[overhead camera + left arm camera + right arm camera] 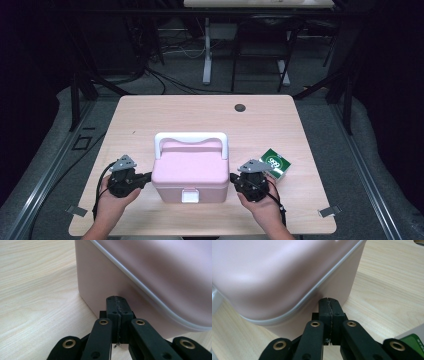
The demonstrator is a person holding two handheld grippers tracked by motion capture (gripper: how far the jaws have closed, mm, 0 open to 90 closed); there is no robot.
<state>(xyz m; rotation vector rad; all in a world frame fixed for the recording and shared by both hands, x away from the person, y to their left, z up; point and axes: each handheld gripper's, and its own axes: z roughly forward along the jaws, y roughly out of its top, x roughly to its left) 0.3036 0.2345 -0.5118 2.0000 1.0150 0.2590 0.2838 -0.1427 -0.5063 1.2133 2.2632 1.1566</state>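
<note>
Grippers flank a pink box (190, 172) at the middle of the wooden table (150, 115). Left gripper (149, 176), jaws pressed together on nothing, has its tips against the box's left wall. Lid down, white latch (190, 196) in front, contents hidden. Right gripper (232, 177), likewise closed and empty, meets the right wall. Green carton (274, 163) lies just beyond.

A light wooden table with rounded corners (150, 112) stands on grey carpeted floor (175, 82) — dark room behind, black cables (165, 82) trailing, white desk leg (207, 50).
</note>
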